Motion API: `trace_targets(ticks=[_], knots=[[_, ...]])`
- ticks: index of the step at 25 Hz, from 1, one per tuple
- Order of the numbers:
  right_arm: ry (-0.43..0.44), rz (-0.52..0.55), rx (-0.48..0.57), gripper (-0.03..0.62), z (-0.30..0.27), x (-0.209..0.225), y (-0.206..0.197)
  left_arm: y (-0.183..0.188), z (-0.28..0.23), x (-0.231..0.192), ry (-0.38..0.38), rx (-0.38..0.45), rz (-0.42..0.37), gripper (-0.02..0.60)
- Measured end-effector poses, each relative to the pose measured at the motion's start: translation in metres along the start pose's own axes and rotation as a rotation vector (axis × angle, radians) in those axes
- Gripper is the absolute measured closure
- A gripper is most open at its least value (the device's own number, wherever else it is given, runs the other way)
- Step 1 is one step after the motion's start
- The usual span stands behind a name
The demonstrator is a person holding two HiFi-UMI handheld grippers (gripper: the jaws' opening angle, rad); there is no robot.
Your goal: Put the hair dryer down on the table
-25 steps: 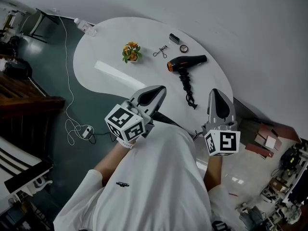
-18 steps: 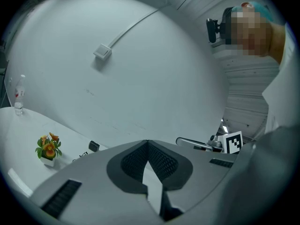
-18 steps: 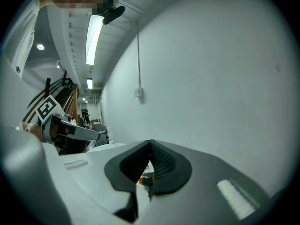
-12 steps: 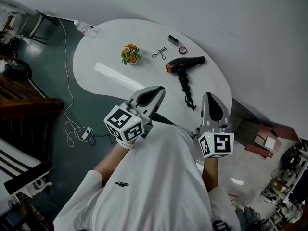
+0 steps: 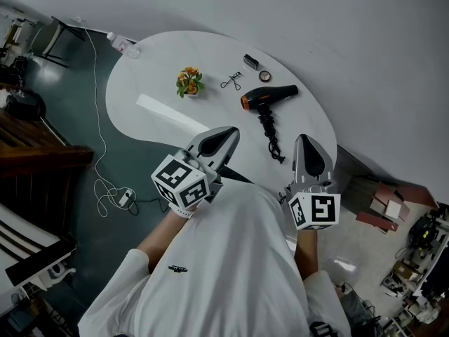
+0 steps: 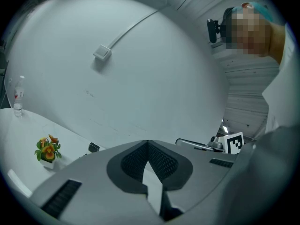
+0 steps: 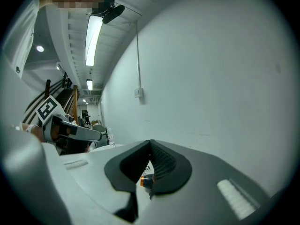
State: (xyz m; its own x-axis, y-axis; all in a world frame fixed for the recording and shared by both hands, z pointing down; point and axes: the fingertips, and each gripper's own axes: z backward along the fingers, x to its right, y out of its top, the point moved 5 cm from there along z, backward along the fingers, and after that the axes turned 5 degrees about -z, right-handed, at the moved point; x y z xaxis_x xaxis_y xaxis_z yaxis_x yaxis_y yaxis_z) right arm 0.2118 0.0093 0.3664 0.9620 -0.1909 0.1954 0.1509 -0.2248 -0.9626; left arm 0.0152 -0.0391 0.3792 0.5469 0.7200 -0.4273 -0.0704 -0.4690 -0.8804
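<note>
Our matte black hair dryer (image 5: 270, 95), orange-ringed at the nozzle, lies near the right edge of the smooth, rounded white table (image 5: 161, 62). Its coiled cord (image 5: 272, 135) trails toward the near edge. Our left gripper (image 5: 233, 130) and right gripper (image 5: 304, 140) are closed and empty, ribbed jaws together, and they partly hide that edge.

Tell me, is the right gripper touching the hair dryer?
Apart. In the head view the hair dryer lies on the table, with bare table between it and the right gripper.
</note>
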Motion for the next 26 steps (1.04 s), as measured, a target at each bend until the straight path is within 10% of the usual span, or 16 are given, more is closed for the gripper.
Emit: trace_targets(ticks=[26], knots=[[-0.028,-0.001,-0.01,0.582,-0.0007,0.0003,-0.0041,-0.0014,-0.0037,-0.0019,-0.02,-0.014,0.001,0.572]])
